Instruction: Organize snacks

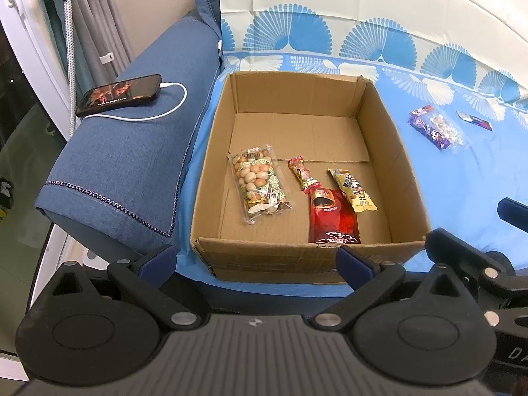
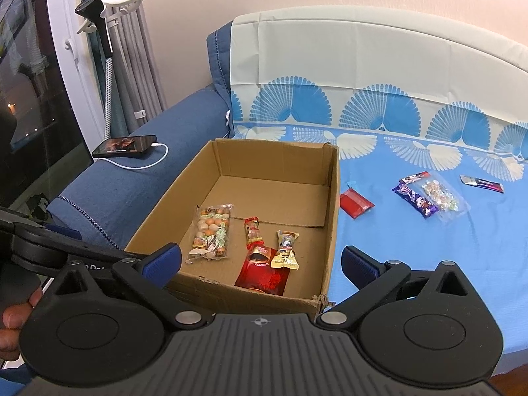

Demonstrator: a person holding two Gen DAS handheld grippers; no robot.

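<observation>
We see a plain brown cardboard box (image 2: 333, 198) holding a dark red packet (image 2: 264, 274) and a yellow packet (image 2: 286, 253), on a bright blue sheet (image 2: 412, 247) patterned with white-and-blue fans, beside a denim-blue armrest (image 1: 132, 165).

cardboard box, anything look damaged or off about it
The cardboard box has a torn, frayed near-right corner in the right wrist view. The red packet inside partly overlaps the yellow packet. Nothing has spilled.
</observation>
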